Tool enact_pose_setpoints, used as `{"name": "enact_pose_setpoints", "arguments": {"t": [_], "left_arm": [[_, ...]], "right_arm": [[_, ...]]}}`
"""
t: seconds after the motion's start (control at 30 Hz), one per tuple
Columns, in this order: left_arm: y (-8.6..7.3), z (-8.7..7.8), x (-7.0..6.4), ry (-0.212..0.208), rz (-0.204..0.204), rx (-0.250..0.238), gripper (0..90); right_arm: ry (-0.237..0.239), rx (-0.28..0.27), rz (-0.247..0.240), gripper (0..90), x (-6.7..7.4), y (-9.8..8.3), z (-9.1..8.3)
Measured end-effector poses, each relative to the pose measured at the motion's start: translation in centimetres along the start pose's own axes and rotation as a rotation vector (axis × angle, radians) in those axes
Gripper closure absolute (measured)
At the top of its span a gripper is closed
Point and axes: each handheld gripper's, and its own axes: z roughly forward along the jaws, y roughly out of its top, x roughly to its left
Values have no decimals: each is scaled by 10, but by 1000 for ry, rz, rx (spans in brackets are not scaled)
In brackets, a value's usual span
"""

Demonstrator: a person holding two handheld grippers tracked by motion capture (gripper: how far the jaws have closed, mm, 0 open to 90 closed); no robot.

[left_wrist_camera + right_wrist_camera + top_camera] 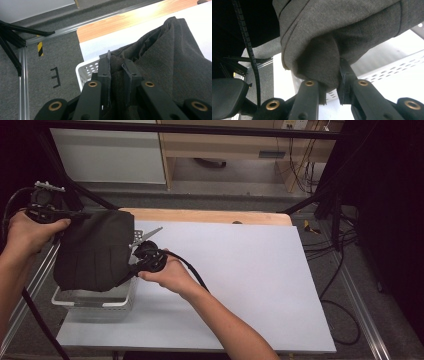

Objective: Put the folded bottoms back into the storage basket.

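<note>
A dark grey folded cloth [95,249] hangs above a white perforated basket [95,301] at the table's left edge. My left gripper [75,216] pinches the cloth's upper left corner; in the left gripper view the cloth [172,62] is squeezed between the black jaws of that gripper [117,75]. My right gripper [131,274] is shut on the cloth's lower right edge. In the right gripper view a bunched fold of cloth [324,50] sits between its jaws [332,87], with the basket's wall [392,67] behind.
A white mat [240,280] covers the table, with a wooden strip [210,216] along its far edge. Aluminium frame rails [370,320] run beside the table on both sides. Cables [340,265] lie on the floor at the right.
</note>
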Motion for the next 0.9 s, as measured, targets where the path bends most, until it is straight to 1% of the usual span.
{"name": "enact_pose_setpoints", "arguments": {"t": [0.07,0.27,0.4,0.43,0.53,0.73,0.9], "left_arm": [[0,-1,0,1,6,4,784],[-3,-3,-1,5,8,9,784],[-4,-3,0,5,9,16,784],[-4,-2,1,3,3,13,784],[-5,0,2,3,4,17,784],[-5,3,1,4,10,24,784],[-6,6,0,9,10,22,784]], "right_arm": [[5,2,2,803,1,0,1],[2,18,-5,803,4,0,6],[4,19,-4,803,5,-1,9],[4,20,-3,802,5,-1,9],[13,20,-6,802,5,-1,11],[8,24,2,802,5,-4,15],[9,28,-1,801,4,-6,17]]}}
